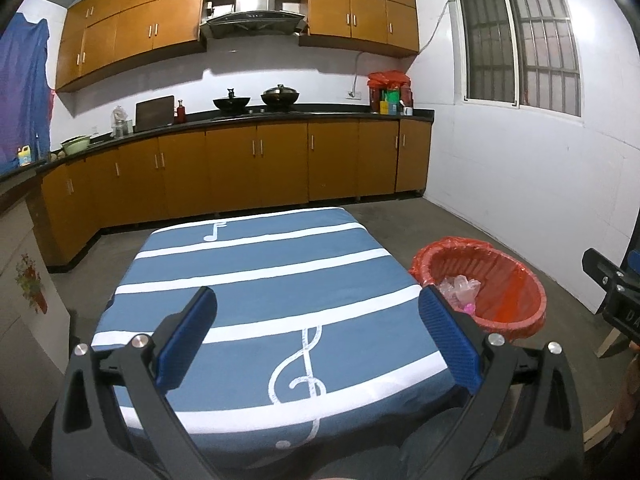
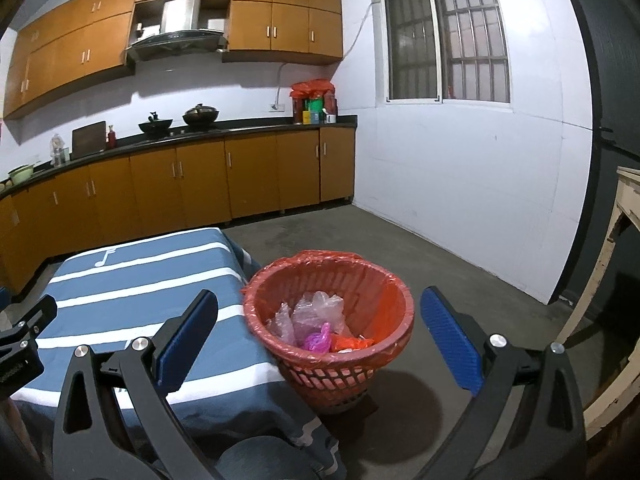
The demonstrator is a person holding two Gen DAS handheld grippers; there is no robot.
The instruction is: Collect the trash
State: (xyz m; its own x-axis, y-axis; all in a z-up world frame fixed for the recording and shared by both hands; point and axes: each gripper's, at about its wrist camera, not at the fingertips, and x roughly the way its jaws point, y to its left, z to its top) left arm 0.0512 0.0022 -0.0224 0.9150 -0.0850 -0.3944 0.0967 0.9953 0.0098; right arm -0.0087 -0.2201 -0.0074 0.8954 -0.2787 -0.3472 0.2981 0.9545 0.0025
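A red mesh bin (image 2: 352,364) with a red liner stands on the floor at the table's right side; it also shows in the left wrist view (image 1: 508,280). Inside lie crumpled clear plastic (image 2: 316,312), a magenta scrap (image 2: 318,338) and an orange scrap (image 2: 350,343). The table (image 1: 260,272) wears a blue cloth with white stripes and music notes, and nothing lies on it. My left gripper (image 1: 318,336) is open and empty above the table's near part. My right gripper (image 2: 318,336) is open and empty, above the bin's near side.
Orange kitchen cabinets (image 1: 256,168) with a dark counter run along the far wall, holding woks (image 1: 280,96) and bottles. A white wall with a barred window (image 2: 448,40) is on the right. A worn cream wooden frame (image 2: 616,272) stands at far right. The floor is grey concrete (image 2: 400,240).
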